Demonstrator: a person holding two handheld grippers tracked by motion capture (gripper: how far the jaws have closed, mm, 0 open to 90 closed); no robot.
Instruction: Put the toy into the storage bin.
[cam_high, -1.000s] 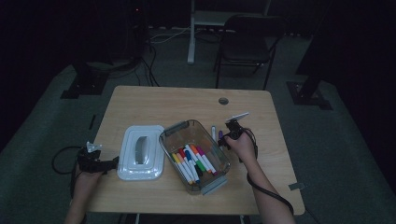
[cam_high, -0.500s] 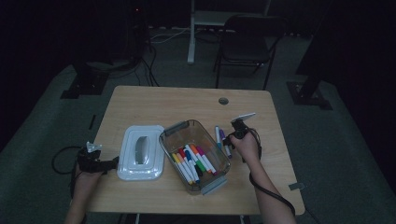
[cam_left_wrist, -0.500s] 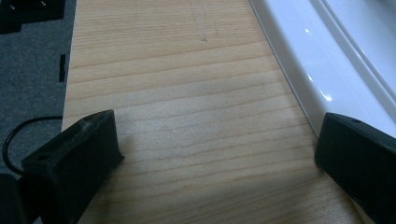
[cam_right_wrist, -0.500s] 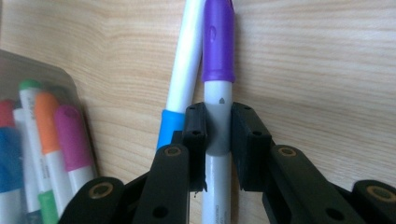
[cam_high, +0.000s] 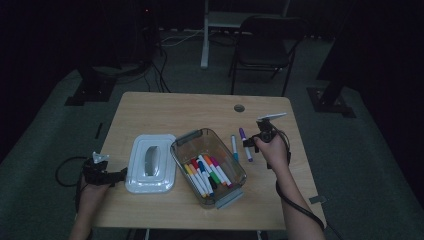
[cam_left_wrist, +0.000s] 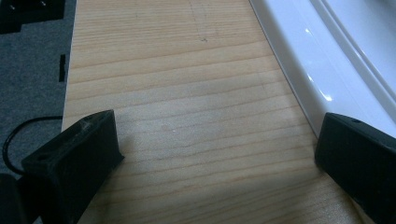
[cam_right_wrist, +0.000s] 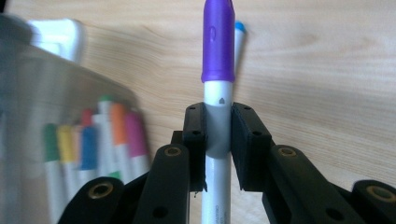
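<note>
Purple marker (cam_right_wrist: 217, 84): clamped in right gripper (cam_high: 256, 141), at 3 o'clock of clear bin (cam_high: 186, 141), beside blue marker (cam_high: 234, 147). Left gripper (cam_high: 120, 175): jaws wide, empty, 9 o'clock of white lid (cam_high: 150, 162).

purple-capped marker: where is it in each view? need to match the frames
High view: purple-capped marker right of the clear bin, in the right gripper.
Right gripper view: centre, purple-capped marker upright between the shut jaws.
Left gripper view: not in it; white lid at right.
Shared landmark: blue-capped marker beside it.
</note>
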